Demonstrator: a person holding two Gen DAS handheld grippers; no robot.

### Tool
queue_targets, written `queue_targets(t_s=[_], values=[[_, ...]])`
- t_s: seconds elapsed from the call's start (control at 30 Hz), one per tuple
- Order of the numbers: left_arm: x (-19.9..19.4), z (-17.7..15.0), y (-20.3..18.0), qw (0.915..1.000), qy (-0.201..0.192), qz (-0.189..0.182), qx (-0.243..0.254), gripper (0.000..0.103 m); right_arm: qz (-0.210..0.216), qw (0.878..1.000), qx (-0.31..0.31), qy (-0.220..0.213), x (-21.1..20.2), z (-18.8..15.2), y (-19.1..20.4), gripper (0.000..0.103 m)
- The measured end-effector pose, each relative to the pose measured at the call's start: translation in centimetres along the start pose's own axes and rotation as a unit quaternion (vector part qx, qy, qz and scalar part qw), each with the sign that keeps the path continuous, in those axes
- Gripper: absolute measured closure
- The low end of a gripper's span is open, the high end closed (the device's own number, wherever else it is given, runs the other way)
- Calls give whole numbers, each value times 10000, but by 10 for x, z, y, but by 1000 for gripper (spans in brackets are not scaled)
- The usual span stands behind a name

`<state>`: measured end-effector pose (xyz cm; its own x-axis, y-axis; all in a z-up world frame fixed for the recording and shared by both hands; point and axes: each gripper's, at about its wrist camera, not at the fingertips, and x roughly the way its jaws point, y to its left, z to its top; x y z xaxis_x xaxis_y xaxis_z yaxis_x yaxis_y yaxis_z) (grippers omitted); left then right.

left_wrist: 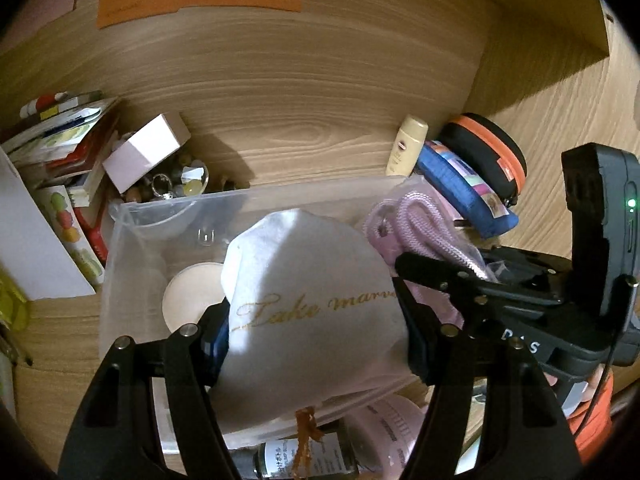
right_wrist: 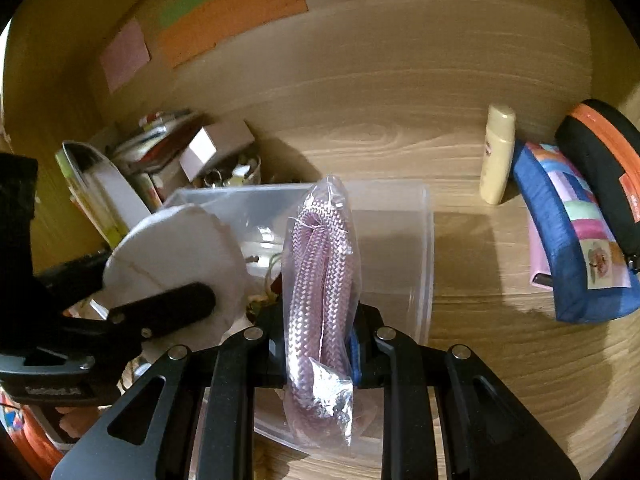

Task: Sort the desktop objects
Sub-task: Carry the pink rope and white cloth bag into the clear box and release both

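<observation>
My left gripper (left_wrist: 316,344) is shut on a white cloth pouch (left_wrist: 308,292) with gold lettering and holds it over a clear plastic bin (left_wrist: 132,240). The pouch also shows in the right wrist view (right_wrist: 172,248). My right gripper (right_wrist: 318,344) is shut on a pink braided cord in a clear bag (right_wrist: 320,272) and holds it upright over the same bin (right_wrist: 400,240). The cord also shows in the left wrist view (left_wrist: 420,232), just right of the pouch. A round cream compact (left_wrist: 192,292) lies in the bin.
On the wooden desk, a cream bottle (right_wrist: 498,152), a blue patchwork pouch (right_wrist: 572,240) and a black-and-orange case (right_wrist: 608,160) stand at the right. Books (left_wrist: 60,148), a pink box (left_wrist: 148,148) and a bowl of trinkets (left_wrist: 180,184) crowd the left. Small bottles (left_wrist: 304,460) lie nearest me.
</observation>
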<state>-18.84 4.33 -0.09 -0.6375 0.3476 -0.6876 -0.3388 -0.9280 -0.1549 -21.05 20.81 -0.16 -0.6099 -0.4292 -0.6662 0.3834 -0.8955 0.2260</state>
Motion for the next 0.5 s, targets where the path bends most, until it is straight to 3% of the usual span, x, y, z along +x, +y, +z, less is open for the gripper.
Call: queue_targets(t_s=[0.3,0.5], values=[[4,-1,-7,9989,-5,387,270,33,-336,9988,-332,104,4,-2,8,82],[-2,0,-1,9998,38,187,84,33,-389,9985,-368,74,1,1,10,81]])
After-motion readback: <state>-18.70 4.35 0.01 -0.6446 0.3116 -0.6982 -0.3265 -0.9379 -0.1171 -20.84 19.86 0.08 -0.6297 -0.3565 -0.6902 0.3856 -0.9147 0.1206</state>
